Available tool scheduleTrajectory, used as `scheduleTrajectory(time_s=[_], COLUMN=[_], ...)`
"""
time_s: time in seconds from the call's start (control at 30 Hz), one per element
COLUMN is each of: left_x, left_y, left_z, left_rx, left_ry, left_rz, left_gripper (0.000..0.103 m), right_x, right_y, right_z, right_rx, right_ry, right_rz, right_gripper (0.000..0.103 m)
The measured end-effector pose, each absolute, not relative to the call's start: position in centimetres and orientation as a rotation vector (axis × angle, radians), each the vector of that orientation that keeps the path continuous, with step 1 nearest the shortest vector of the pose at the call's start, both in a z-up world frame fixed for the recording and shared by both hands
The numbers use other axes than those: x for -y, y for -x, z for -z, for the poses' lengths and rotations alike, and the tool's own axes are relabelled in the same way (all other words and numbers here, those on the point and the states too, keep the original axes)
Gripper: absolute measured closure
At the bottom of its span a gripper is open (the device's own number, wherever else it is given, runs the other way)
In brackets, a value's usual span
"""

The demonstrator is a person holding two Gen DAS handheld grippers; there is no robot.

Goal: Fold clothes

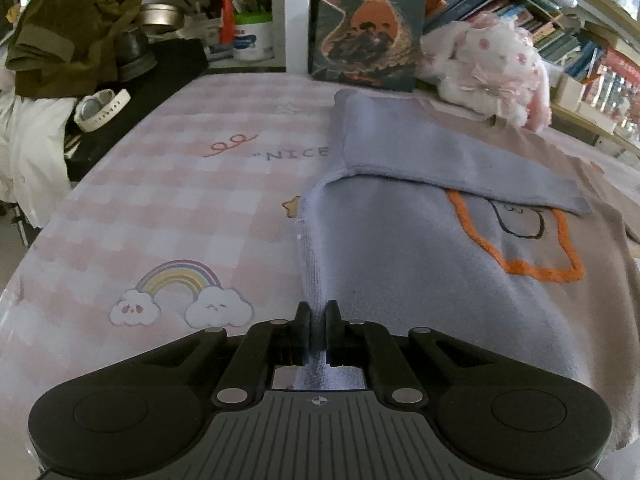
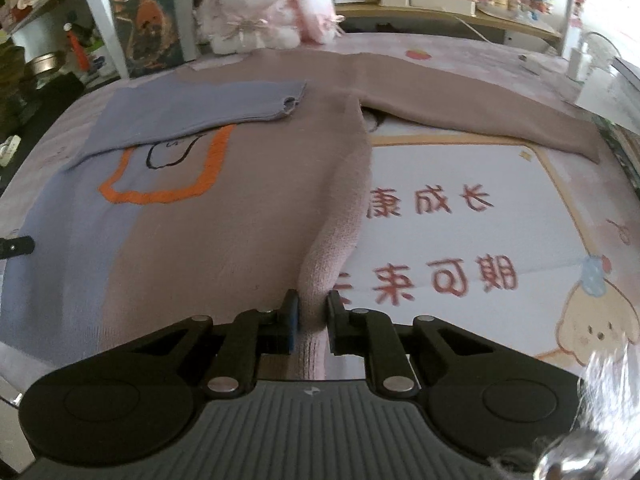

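Two grippers are found clamped on the near hem of one sweater (image 2: 224, 216), which is spread flat on a printed bed sheet (image 1: 192, 200). The sweater is half lilac, half dusty pink, with an orange-outlined patch on the chest. The lilac sleeve (image 1: 440, 164) is already laid across the chest; the pink sleeve (image 2: 460, 100) is seen stretched out to the side, not yet folded in.

The left gripper (image 1: 318, 316) is closed tight on the lilac bottom corner, a ridge of fabric being pinched between the pads. The right gripper (image 2: 312, 304) is closed on the pink bottom corner, where a thicker roll of knit is trapped and raised off the sheet.

The step in hand is judged to be a hem-to-shoulder fold. It is best done if both corners are lifted together and kept level, the hem is held taut between them, and the edge is carried toward the collar without dragging the folded lilac sleeve out of place. The outstretched pink sleeve should be dealt with, or it is likely to be left protruding.

A plush toy (image 2: 264, 4) and an upright book (image 1: 368, 24) stand close behind the collar; clearance there should be watched.

The collar itself is hard to make out. The hem between the grippers is cut off below both views. How many layers are gripped cannot be told.
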State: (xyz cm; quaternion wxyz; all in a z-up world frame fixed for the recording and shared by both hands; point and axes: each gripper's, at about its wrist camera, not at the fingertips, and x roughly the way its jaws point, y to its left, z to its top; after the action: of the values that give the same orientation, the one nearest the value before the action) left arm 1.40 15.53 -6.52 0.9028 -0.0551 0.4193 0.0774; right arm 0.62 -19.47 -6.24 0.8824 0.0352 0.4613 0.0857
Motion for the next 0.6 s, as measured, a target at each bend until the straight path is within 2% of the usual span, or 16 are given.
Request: scheduleTrajectory(time_s=[0.13,0.27,0.33,0.4,0.57,0.6], left_x=[-15.8,-15.7,-15.7,-15.7,-15.3,-15.1], left_y=[-1.9,-1.4,-1.0,-0.3,2.0,2.5], left_z=[6.8,6.7,6.5,6.1,5.1,4.9], left_rx=[-0.87,-0.867,-0.867,-0.86,-0.838,-0.835], left_ry=[0.108,0.091,0.089,0.092,0.118,0.123], left_rz=[-0.169,-0.172,-0.174,-0.175,-0.157,-0.152], left_gripper=[0.096,0.088,0.085,0.084,0.067,0.061], right_x=[19.0,19.0,19.1,19.2,19.5,19.5], right_y=[-1.0,-0.8,-0.7,-0.4,1.2,1.5], right_z=[6.3,6.4,6.3,6.1,5.0,4.8], right_rx=[-0.957,-0.956,-0.961,-0.963,-0.926,-0.921], right_ry=[-0.066,-0.073,-0.082,-0.089,-0.102,-0.101], right_rz=[-0.19,-0.183,-0.171,-0.145,-0.104,-0.096], right_gripper=[0.09,0.09,0.086,0.07,0.054,0.049])
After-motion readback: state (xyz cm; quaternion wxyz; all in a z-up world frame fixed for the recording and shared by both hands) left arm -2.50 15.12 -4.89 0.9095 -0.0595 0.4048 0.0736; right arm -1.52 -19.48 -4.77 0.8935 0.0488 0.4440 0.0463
